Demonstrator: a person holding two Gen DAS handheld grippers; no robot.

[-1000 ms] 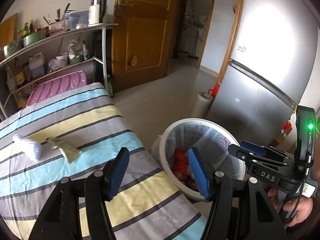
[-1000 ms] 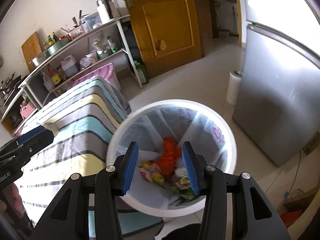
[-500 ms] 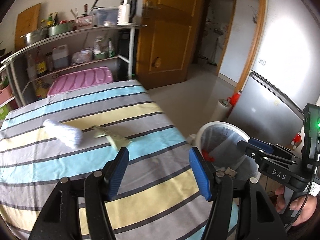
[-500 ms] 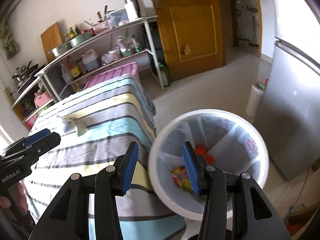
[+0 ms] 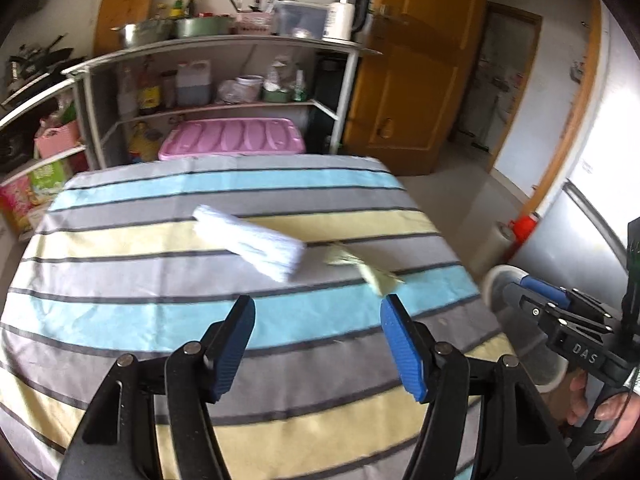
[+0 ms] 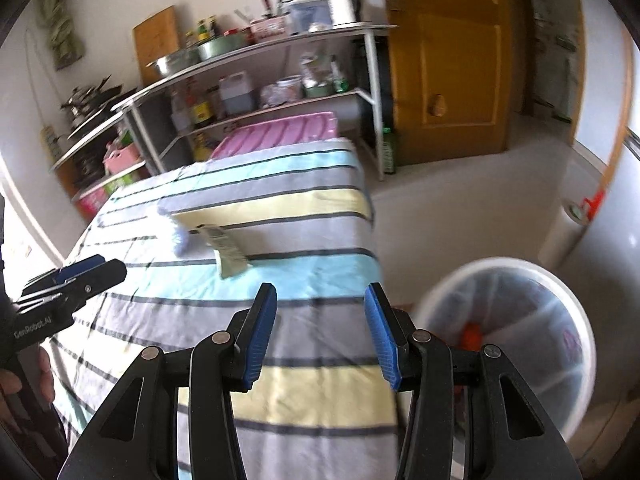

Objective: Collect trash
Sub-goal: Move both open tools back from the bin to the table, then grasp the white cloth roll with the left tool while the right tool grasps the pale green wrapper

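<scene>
I had both grippers angled down over the striped bench (image 5: 168, 316), because the trash lay there. The left gripper (image 5: 318, 344) stood with its jaws apart, empty, having just widened a little, lined up short of the white tissue pack (image 5: 250, 242). The right gripper (image 6: 320, 330) was likewise parted and held nothing, facing the crumpled wrapper (image 6: 226, 250) just beside that pack. The lined white bin (image 6: 516, 332) stood on the floor off the bench's corner, within easy reach for drops.

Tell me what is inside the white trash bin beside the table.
The trash bin holds a clear liner and some orange scrap near the bottom. The right gripper's arm and motion blur cover the rest, so other contents cannot be made out.
</scene>
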